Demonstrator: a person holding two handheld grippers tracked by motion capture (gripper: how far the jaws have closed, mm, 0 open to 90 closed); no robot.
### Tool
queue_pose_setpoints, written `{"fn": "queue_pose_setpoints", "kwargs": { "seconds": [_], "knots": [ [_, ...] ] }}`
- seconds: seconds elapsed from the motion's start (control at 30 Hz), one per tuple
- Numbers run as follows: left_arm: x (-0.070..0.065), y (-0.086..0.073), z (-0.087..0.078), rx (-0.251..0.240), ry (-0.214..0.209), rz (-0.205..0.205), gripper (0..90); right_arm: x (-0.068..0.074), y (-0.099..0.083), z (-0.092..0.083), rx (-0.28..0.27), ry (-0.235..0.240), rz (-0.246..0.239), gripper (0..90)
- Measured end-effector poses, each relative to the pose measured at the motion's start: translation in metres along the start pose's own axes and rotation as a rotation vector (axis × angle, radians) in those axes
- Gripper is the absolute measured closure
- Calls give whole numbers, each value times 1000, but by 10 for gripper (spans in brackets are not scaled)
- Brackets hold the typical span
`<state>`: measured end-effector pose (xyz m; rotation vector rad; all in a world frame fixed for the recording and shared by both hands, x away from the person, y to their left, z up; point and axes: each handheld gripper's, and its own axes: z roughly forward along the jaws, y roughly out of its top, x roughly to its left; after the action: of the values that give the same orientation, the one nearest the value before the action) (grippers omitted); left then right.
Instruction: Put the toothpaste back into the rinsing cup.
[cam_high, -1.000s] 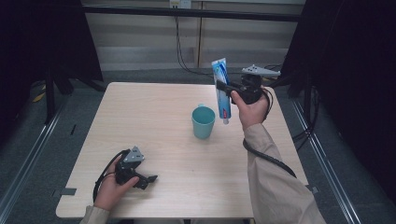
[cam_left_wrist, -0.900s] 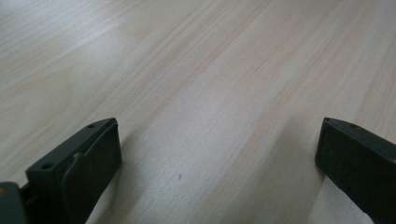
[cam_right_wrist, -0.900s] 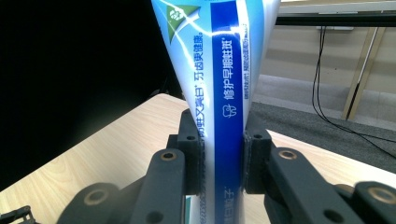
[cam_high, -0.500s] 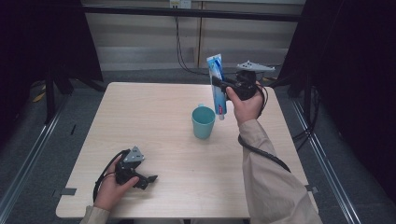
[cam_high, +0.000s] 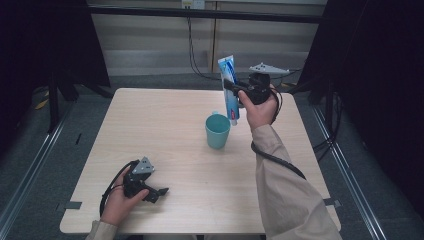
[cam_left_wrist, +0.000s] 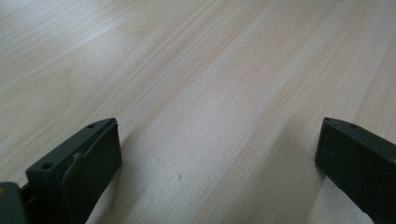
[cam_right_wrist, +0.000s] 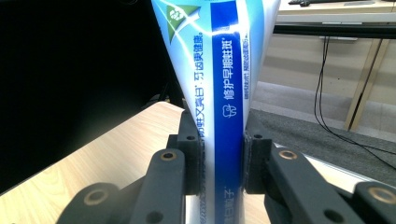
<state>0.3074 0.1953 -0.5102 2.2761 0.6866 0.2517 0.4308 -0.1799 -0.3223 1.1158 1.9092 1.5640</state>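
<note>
A blue and white toothpaste tube (cam_high: 229, 87) hangs upright in the air above the back right of the table, its cap end down. My right gripper (cam_high: 229, 86) is shut on its middle, and in the right gripper view both pads (cam_right_wrist: 193, 154) press on the tube (cam_right_wrist: 224, 88). A teal cup (cam_high: 217, 130) stands on the table just below and to the left of the tube's lower end. My left gripper (cam_high: 161, 192) rests near the front left of the table, and the left gripper view shows its fingers (cam_left_wrist: 79, 161) open over bare wood.
The light wooden table (cam_high: 165, 125) has open room on its left half and at the front. A black cable (cam_high: 275, 160) trails from the right gripper along the sleeve. Dark curtains and a metal frame stand around the table, with floor rails at both sides.
My right gripper has carried the tube a little to the left and slightly up, toward the space above the cup. The left gripper has stayed where it was.
</note>
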Motion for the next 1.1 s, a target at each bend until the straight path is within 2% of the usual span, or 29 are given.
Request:
{"fn": "queue_pose_setpoints", "kwargs": {
  "seconds": [0.37,1.1],
  "knots": [
    [0,0,0,0,0,1,1,3,-1,10,-17,5,2,740],
    [0,0,0,0,0,1,1,11,-21,38,-4,19,-2,738]
  ]
}}
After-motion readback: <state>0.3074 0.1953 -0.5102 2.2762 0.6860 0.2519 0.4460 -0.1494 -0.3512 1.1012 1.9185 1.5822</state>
